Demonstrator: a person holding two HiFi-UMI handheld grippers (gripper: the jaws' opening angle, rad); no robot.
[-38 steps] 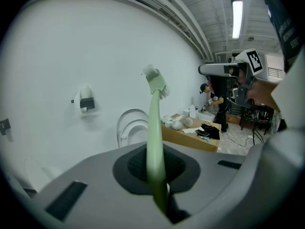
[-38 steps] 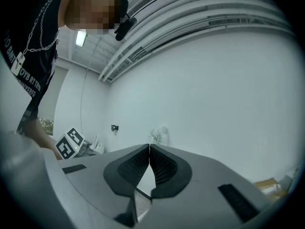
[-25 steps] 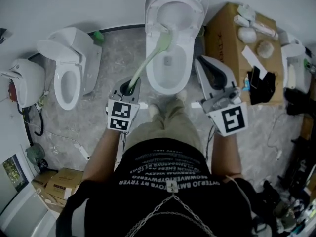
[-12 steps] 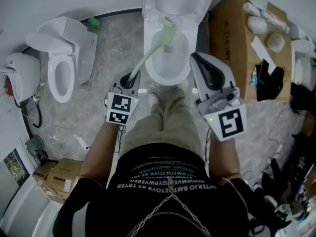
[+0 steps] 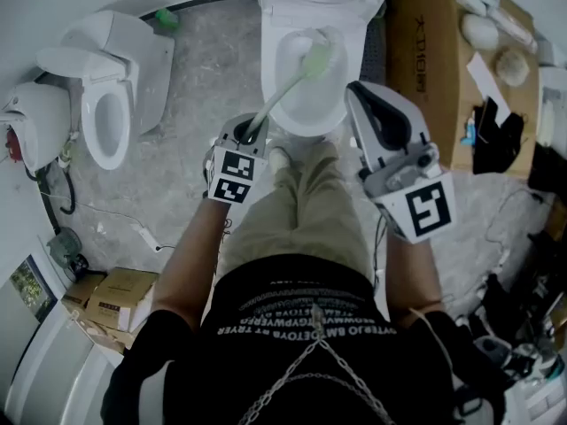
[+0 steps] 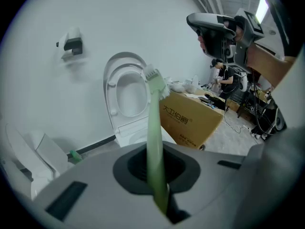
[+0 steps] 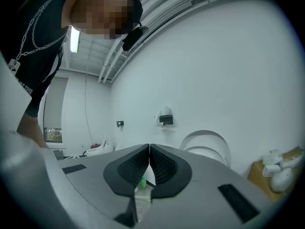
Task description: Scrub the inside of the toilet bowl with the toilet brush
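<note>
A white toilet (image 5: 312, 7) stands straight ahead with its lid raised. My left gripper (image 5: 251, 135) is shut on the handle of a pale green toilet brush (image 5: 285, 88). The brush head (image 5: 318, 59) sits over the inside of the bowl, near its right side. In the left gripper view the green handle (image 6: 154, 142) runs up between the jaws to the bristle head (image 6: 153, 75), with the raised lid (image 6: 125, 87) behind. My right gripper (image 5: 376, 122) hovers to the right of the bowl, shut and holding nothing. Its jaws meet in the right gripper view (image 7: 149, 159).
A second white toilet (image 5: 108, 104) stands to the left, and a wall fixture (image 5: 35, 127) further left. A cardboard box (image 5: 443, 69) with small items on top sits right of the bowl. My legs (image 5: 301, 211) are just before the toilet. Cables and clutter lie at the right.
The brush head has swept from the rear left of the bowl toward its right side. Both grippers have shifted slightly forward and right as the head view tilted.
</note>
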